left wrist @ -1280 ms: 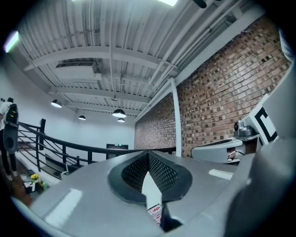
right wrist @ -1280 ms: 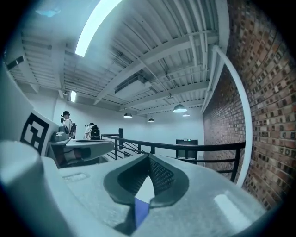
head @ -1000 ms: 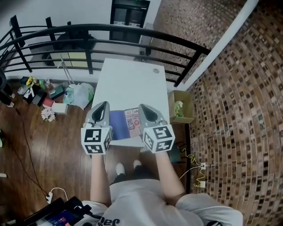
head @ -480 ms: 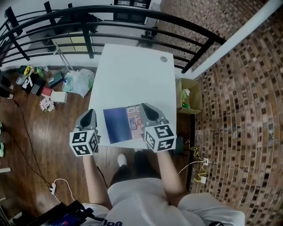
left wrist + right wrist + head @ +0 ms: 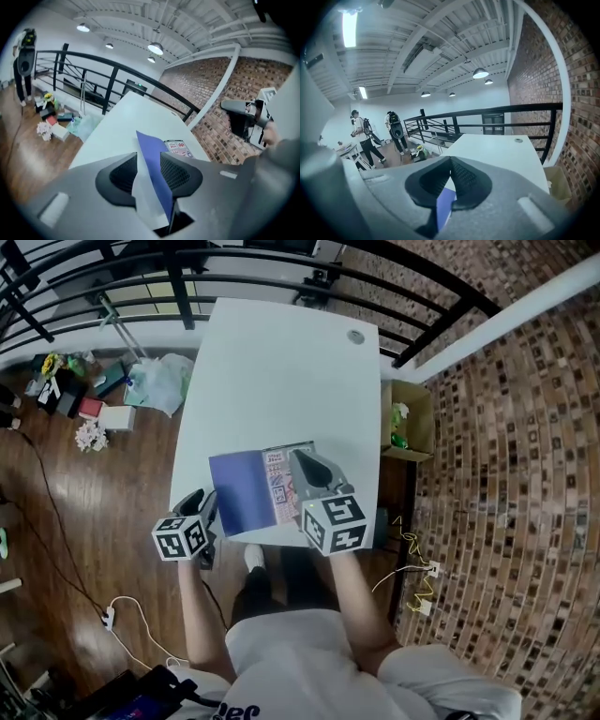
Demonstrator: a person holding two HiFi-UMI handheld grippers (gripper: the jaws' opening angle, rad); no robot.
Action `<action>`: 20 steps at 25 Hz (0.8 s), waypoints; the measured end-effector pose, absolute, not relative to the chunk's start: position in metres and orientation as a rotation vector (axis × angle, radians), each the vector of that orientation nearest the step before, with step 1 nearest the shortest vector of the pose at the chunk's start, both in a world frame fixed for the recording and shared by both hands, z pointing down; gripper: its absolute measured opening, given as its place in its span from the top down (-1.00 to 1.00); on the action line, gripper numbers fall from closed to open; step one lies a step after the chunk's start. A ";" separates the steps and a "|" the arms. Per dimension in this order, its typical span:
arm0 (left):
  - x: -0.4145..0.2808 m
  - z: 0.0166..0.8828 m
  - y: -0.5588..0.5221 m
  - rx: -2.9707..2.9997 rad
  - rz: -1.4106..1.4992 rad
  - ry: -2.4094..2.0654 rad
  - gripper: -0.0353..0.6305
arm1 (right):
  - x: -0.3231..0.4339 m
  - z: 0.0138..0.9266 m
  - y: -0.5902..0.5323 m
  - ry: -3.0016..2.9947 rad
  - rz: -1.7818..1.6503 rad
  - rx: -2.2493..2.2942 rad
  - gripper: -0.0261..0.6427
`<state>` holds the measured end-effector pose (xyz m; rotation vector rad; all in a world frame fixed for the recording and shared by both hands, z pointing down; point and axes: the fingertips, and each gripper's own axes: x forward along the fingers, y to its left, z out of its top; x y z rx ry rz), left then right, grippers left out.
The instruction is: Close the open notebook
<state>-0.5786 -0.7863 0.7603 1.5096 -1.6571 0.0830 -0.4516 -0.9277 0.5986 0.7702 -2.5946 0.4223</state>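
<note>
The white table [image 5: 281, 371] stands beside a brick wall [image 5: 506, 427]. The open notebook [image 5: 241, 489] lies at the table's near edge. My left gripper [image 5: 149, 161], at the table's near left corner, is opening, with the notebook's blue cover loose between its jaws. My right gripper [image 5: 450, 162] is clenched on nothing.

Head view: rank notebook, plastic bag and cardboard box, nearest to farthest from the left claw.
1. Notebook: its cover stands inside the left claw, whose jaws are opening.
2. Plastic bag: floor, left of table.
3. Cardboard box: floor, right of table.
</note>
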 end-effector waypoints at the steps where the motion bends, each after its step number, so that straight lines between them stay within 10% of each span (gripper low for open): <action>1: -0.572 0.767 -0.785 1.497 0.051 -1.624 0.41 | -0.451 0.603 -0.929 -2.589 0.433 0.771 0.95; 20: -0.530 0.748 -0.794 1.534 0.013 -1.473 0.81 | -0.418 0.613 -0.930 -2.570 0.505 0.836 0.95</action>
